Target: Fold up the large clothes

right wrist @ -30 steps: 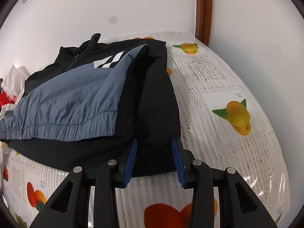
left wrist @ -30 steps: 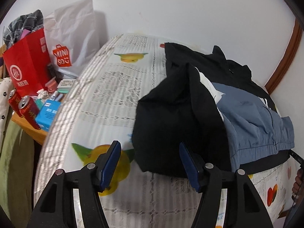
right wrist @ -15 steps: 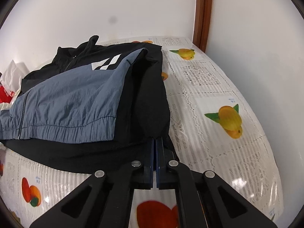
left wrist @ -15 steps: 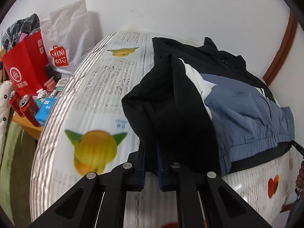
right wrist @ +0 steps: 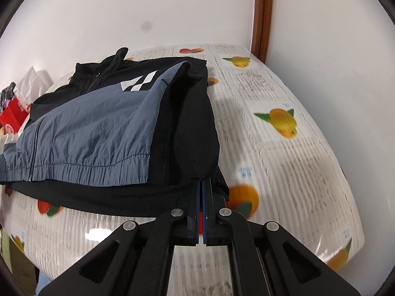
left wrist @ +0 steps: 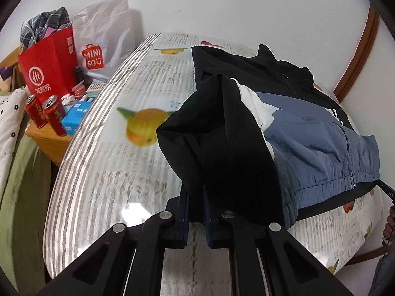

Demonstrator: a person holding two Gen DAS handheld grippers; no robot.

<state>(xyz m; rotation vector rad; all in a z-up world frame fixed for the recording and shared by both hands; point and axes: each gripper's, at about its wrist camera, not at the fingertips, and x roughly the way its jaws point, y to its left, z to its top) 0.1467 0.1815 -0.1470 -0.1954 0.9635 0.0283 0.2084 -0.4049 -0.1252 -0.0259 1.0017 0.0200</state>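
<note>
So, what is on the table:
Jacket: the black and blue jacket (left wrist: 308, 133) lies on the table (left wrist: 118, 162), more to its far side, with the blue front facing up.
Left gripper: the left gripper (left wrist: 196, 194) is squeezed tight on the black sleeve (left wrist: 217, 133). The sleeve is lifted up in a bunch over the jacket's side.
Right gripper: the right gripper (right wrist: 200, 185) is pinched together on the jacket's black bottom edge (right wrist: 123, 199), at the corner nearest the camera.
Table cover: white, with stripes, printed words and pictures of fruit.
Side shelf: a red bag (left wrist: 48, 71) and a white bag (left wrist: 103, 42) stand beside the table. Two red cans (left wrist: 47, 114) and a blue box (left wrist: 75, 116) sit just in front of them.
Wall: white, with a brown wooden strip (right wrist: 261, 14) going up at the corner.
</note>
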